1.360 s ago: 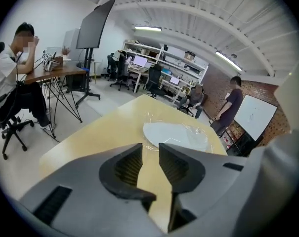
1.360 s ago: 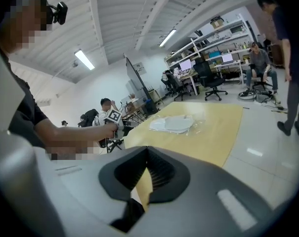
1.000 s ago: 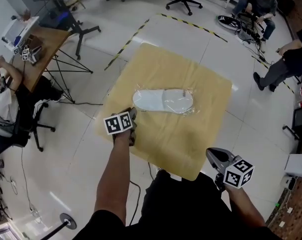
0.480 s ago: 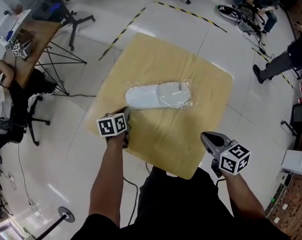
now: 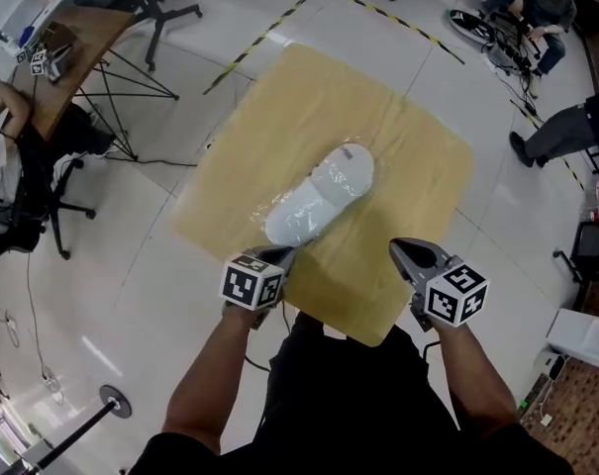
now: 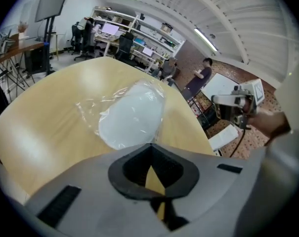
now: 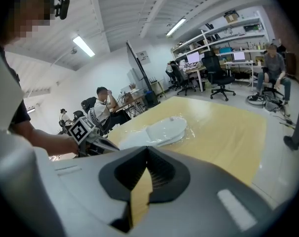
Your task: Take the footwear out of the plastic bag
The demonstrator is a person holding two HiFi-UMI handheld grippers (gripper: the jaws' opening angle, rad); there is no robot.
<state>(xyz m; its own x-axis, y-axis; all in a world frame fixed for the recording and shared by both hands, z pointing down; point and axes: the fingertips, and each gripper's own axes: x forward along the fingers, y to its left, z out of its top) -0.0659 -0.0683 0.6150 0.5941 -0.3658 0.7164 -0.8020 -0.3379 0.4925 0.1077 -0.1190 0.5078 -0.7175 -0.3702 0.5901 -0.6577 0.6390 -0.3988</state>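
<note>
A white slipper (image 5: 321,199) sealed in a clear plastic bag (image 5: 279,228) lies slantwise on the yellow table (image 5: 408,137). Its near end points at my left gripper (image 5: 284,252), which is shut on the bag's near edge. In the left gripper view a fold of the bag (image 6: 159,117) runs from the slipper (image 6: 129,115) down to the closed tips (image 6: 151,144). My right gripper (image 5: 403,248) hangs shut and empty over the table's near right part, apart from the bag. The right gripper view shows the slipper (image 7: 161,129) ahead and the left gripper (image 7: 107,146) beside it.
The table's near edge (image 5: 309,320) runs just in front of both grippers. A desk with tripod legs (image 5: 81,47) and a seated person (image 5: 2,166) are at the left. Office chairs and more people (image 5: 566,132) are at the far right, and striped tape (image 5: 249,43) marks the floor.
The bagged slipper has swung from lying crosswise to slanting, its near end drawn towards me. My left gripper has moved right and nearer with it. The right gripper has shifted slightly left.
</note>
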